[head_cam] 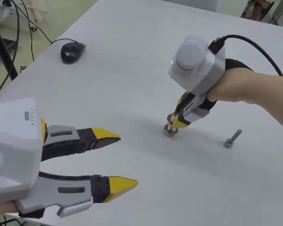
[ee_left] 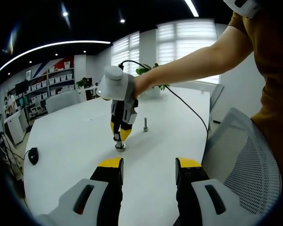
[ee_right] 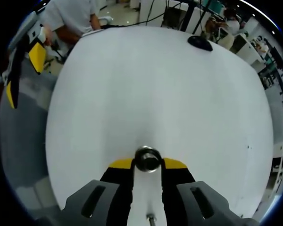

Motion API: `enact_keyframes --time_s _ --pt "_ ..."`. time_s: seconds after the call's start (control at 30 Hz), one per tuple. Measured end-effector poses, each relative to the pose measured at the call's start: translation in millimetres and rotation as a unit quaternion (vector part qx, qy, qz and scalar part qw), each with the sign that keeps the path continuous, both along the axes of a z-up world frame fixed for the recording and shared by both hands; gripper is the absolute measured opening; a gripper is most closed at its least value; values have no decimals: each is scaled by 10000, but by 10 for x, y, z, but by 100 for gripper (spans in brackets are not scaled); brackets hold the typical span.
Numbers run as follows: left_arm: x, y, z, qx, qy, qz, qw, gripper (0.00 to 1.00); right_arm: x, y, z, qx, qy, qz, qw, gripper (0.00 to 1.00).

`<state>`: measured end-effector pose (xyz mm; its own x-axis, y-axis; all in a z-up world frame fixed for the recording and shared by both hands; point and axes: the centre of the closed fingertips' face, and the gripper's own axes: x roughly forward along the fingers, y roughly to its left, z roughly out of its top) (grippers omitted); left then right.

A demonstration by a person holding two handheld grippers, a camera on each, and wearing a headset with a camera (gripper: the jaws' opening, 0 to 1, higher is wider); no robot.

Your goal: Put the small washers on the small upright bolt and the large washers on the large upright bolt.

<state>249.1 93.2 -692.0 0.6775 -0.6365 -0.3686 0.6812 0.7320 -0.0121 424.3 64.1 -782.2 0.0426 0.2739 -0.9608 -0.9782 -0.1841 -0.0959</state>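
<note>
"Quick rundown: what's where on the flat white tabletop (head_cam: 132, 70)?"

"The large upright steel bolt (head_cam: 170, 129) stands near the middle. The right gripper (head_cam: 177, 123) is directly over it, jaw tips either side of the bolt's top."

"And the other one?"

"The small upright steel bolt (head_cam: 231, 139) is off to its right, well apart. The black rounded plastic computer mouse (head_cam: 72, 51) lies far back on the left. The left gripper (head_cam: 127, 160) hovers at the near left, pointing toward the large bolt."

White table (head_cam: 132, 56), blinded windows (ee_left: 188, 41), shelves (ee_left: 52, 81), grey mesh chair (ee_left: 247, 160)
</note>
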Motion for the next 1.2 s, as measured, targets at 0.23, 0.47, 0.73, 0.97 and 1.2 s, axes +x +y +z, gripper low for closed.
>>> enact_keyframes --time_s 0.23,0.47,0.73,0.97,1.2 --pt "1 11 -12 -9 8 17 10000 43 26 5 -117 -42 21 -17 10000 22" --pt "4 33 -33 -10 36 30 10000 43 42 16 -187 -52 75 -36 10000 22" --pt "21 58 -54 -14 56 47 10000 43 78 28 -276 -72 67 -71 9999 22" --pt "34 68 -63 -3 64 52 10000 43 88 35 -291 -49 139 -133 9998 23" --pt "45 65 -65 0 55 51 10000 43 37 -10 -294 -8 223 -140 9997 27"
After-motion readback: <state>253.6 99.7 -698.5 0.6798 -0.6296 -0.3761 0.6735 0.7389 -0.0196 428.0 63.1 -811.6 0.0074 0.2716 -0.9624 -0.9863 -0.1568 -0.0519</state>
